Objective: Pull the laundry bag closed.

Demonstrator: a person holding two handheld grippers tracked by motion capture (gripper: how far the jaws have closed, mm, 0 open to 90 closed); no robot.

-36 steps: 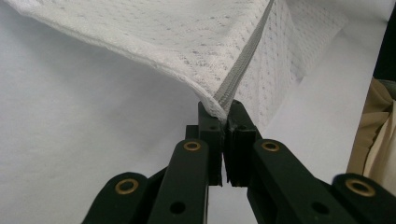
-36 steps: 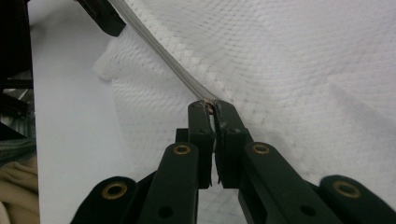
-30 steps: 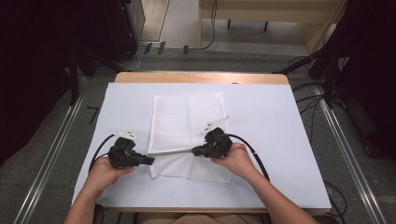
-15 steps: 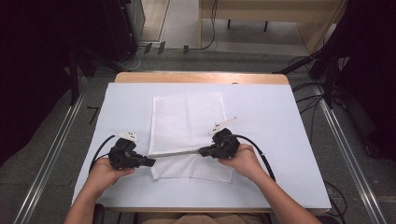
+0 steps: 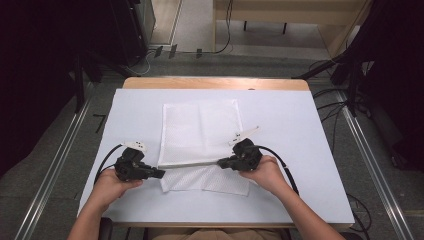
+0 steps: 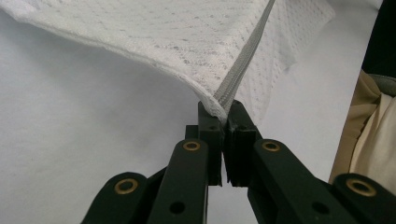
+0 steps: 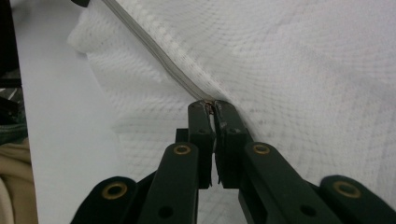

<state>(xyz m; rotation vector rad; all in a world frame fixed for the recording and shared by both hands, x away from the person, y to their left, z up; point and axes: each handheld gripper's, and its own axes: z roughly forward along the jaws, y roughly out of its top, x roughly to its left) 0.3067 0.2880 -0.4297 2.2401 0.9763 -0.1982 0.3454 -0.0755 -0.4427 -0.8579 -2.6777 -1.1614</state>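
holding the zipper edge (image 5: pixel 190 163) taut, the left gripper (image 5: pixel 156 174) and right gripper (image 5: pixel 223 162) are each clamped on an end of the white mesh bag (image 5: pixel 200 130) lying mid-table (image 5: pixel 310 150). judged best: lift both ends evenly, keeping tension so the mesh neither sags nor slips.

Spread across the middle of the table (image 5: pixel 300 125), a mesh bag (image 5: pixel 200 130), its far part lying flat and its near edge raised off the surface, with a further flap on the table just in front of that edge. At the left end of the zipper (image 6: pixel 243 70) along that edge, the left gripper (image 5: pixel 159 173); at the right end, the right gripper (image 5: pixel 222 162), each with its hand behind it toward the near table edge. Between the two grippers, only the zipper line, stretched from one to the other.
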